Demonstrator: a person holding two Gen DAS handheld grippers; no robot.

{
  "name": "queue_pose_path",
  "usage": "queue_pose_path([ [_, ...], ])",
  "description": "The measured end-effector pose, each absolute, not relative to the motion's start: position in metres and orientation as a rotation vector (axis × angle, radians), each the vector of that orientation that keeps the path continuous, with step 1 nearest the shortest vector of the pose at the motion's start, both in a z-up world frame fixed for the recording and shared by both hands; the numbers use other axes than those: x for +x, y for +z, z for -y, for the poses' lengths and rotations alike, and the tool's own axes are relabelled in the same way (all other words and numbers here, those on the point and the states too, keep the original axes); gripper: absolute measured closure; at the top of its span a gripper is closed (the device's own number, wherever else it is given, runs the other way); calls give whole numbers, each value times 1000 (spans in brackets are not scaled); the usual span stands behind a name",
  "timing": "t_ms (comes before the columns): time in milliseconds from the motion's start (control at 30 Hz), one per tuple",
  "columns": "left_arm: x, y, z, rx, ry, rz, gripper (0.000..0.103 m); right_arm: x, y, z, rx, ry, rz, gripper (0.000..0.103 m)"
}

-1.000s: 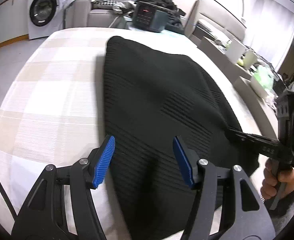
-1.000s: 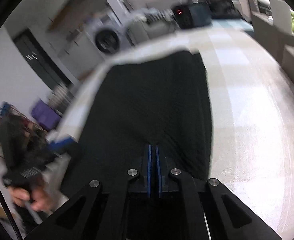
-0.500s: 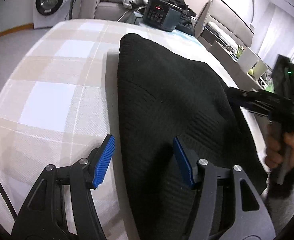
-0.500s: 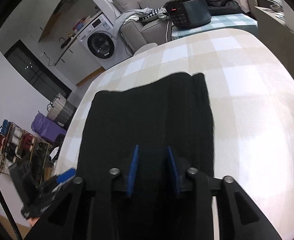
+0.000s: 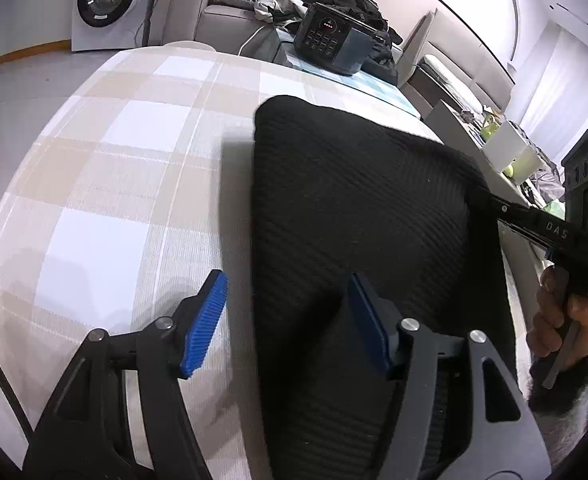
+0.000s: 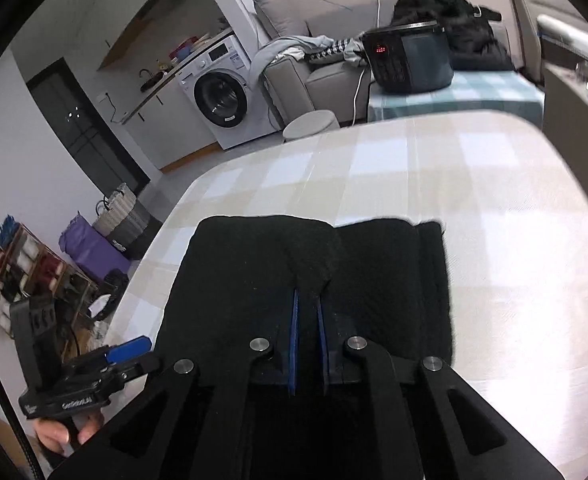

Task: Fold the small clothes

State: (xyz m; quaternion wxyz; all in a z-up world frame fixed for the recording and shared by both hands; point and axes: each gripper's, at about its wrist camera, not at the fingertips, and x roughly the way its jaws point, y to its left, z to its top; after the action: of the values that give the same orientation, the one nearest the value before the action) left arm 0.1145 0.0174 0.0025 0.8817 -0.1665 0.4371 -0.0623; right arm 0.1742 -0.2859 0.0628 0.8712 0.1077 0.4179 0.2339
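The right gripper (image 6: 307, 308) pinches a raised ridge of a black ribbed knit garment (image 5: 353, 216), its blue pads having just closed on the fabric, which lifts in a small peak between them. The garment lies spread on a table under a beige-and-white checked cloth (image 5: 126, 168), its far edge rounded and its near part running under both tools. The left gripper (image 5: 290, 316) hovers with its jaws standing wide apart and nothing clamped; one blue pad is over the checked cloth, the other over the garment's left edge. Behind the table are a grey sofa (image 6: 333, 76) heaped with clothes, a white washing machine (image 6: 222, 96) and a dark appliance with red lights (image 5: 329, 38).
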Motion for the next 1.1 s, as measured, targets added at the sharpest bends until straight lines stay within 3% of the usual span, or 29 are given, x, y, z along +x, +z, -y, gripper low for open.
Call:
queue_pose_path([
  [233, 116, -6, -11, -311, -108, -949, 43, 204, 12, 290, 237, 387, -1060, 89],
  [367, 106, -3, -11, -297, -122, -942, 42, 174, 23, 310, 323, 444, -1044, 70],
  [533, 105, -13, 2, -262, -147, -966, 42, 127, 16, 309, 339, 539, -1082, 71],
  [600, 103, -15, 4, -254, -137, -960, 42, 110, 15, 305, 317, 539, -1059, 87],
  [700, 98, -13, 5, -261, -148, -972, 42, 104, 15, 304, 300, 526, -1039, 94],
  [900, 73, -7, -3, -250, -107, -962, 42, 102, 14, 302, 176, 420, -1053, 92],
  [1000, 54, -5, -4, -255, -121, -956, 42, 91, 19, 312, 278, 459, -1057, 82],
  [1100, 42, -6, 5, -242, -183, -957, 42, 69, 25, 316, 304, 501, -1050, 82],
])
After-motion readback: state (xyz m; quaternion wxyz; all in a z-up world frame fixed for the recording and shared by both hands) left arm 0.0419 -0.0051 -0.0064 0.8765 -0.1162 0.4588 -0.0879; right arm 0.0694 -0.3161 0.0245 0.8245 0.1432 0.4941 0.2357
